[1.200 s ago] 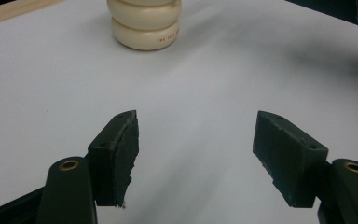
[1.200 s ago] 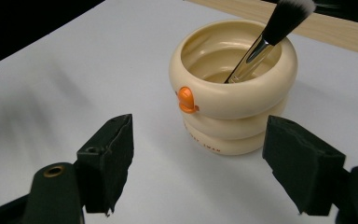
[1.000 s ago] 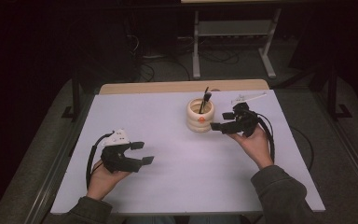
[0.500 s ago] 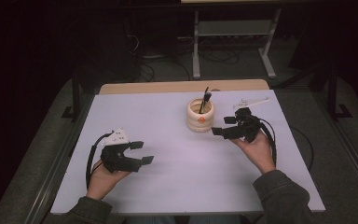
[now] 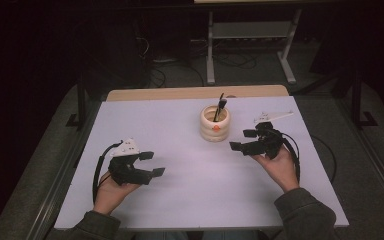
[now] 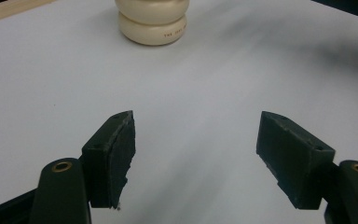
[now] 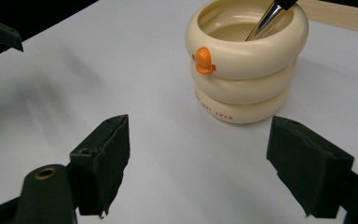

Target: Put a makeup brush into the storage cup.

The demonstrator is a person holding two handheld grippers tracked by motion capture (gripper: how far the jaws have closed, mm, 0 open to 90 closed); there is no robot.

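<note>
Resting low left of centre in the high view on the white table point(image 5: 190, 175), left gripper point(image 5: 150, 163) with jaws spread wide, nothing between them, held by a hand point(image 5: 111, 187) whose sleeve is cut off at the bottom edge. Hovering right of centre, right gripper point(image 5: 243, 139) likewise spread and empty, cradled in the right hand point(image 5: 279, 167), just beside the cream ringed cup point(image 5: 215, 123) at upper centre. Poking from the cup, a dark-handled utensil point(image 5: 220, 106), its working end hidden inside. Showing near the top right of the right gripper view, cup with orange beak, small print on the bottom ring too blurred to read. Lying at the right of the high view beyond the right gripper, a pale thin object point(image 5: 274, 117), hard to make out. Cropped at the top of the left gripper view, the cup's upper rings.
</note>
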